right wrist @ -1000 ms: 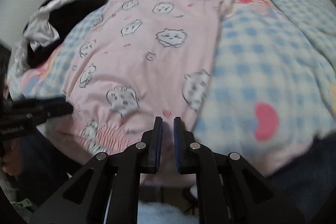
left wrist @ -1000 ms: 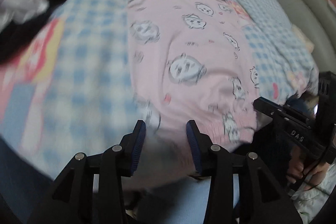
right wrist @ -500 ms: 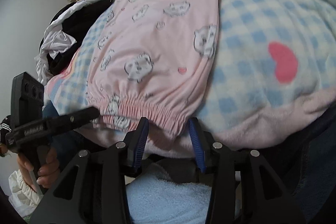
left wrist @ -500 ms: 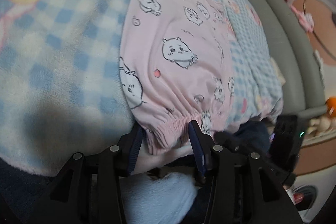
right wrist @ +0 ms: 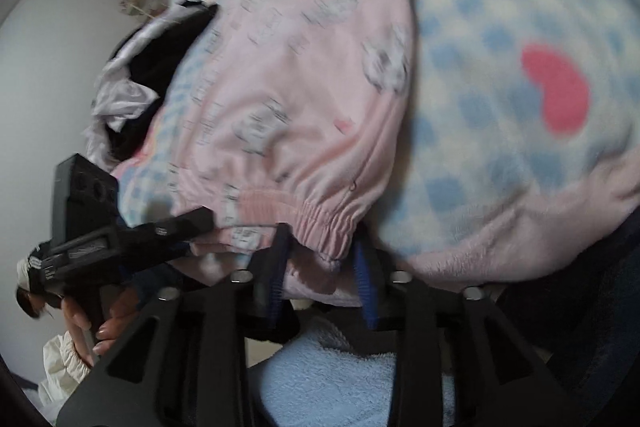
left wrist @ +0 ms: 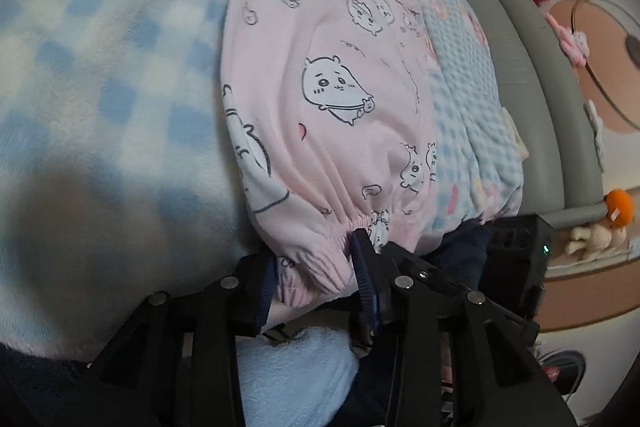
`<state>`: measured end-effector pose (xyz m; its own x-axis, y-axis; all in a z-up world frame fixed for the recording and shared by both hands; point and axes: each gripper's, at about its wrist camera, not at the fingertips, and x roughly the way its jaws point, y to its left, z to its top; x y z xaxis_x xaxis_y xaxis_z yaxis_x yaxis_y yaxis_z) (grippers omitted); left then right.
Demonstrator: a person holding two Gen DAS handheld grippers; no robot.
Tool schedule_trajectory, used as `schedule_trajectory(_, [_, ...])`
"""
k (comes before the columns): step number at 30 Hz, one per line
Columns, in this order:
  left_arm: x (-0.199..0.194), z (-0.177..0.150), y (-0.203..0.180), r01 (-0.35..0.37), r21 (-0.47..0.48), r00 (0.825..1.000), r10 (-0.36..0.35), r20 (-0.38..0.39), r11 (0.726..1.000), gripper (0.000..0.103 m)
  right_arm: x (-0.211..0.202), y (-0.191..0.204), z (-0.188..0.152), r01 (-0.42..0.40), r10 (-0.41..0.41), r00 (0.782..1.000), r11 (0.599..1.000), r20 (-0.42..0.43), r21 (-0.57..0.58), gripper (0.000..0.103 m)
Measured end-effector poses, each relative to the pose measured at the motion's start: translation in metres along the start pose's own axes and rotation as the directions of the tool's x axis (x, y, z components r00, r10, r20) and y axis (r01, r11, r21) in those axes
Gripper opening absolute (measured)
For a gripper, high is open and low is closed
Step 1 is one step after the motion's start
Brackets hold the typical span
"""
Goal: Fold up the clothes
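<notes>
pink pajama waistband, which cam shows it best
The left wrist view: the pink pajama waistband is sharp there, its gathers clear between the open left gripper fingers. The right wrist view shows it blurred, at the open right gripper.

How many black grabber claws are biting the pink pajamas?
2. The left gripper has the elastic waistband of the pink pajamas between its open fingers. The right gripper does the same further along that waistband; neither has closed yet.
</notes>
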<state>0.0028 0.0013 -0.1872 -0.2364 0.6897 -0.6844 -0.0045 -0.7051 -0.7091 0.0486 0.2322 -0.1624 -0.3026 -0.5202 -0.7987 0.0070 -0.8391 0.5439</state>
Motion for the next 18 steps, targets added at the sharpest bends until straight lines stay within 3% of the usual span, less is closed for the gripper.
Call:
schedule_trajectory(1, [-0.005, -0.002, -0.003, 0.002, 0.013, 1.000, -0.002, 0.011, 1.000, 0.030, 0.003, -0.002, 0.000, -0.005, 0.005, 1.000, 1.000, -0.005, 0.008, 0.036])
schedule_trajectory(3, [-0.015, -0.006, -0.010, 0.004, 0.039, 0.999, -0.006, 0.034, 0.999, 0.019, -0.003, 0.004, 0.001, -0.012, 0.012, 1.000, 0.999, 0.018, -0.030, 0.017])
schedule_trajectory(5, [-0.025, -0.010, -0.017, 0.006, 0.066, 0.998, -0.010, 0.056, 0.998, 0.018, -0.013, 0.015, 0.001, -0.002, 0.007, 0.998, 0.996, 0.061, -0.090, 0.011])
schedule_trajectory(11, [-0.055, -0.022, -0.038, 0.009, 0.145, 0.992, -0.027, 0.121, 0.989, 0.017, -0.053, 0.035, -0.008, -0.004, 0.028, 0.985, 0.990, 0.172, -0.138, 0.008])
schedule_trajectory(18, [-0.079, -0.038, -0.044, 0.043, 0.174, 0.987, -0.068, 0.143, 0.984, 0.016, -0.084, 0.056, -0.029, -0.038, 0.084, 0.973, 0.977, 0.213, -0.210, 0.008])
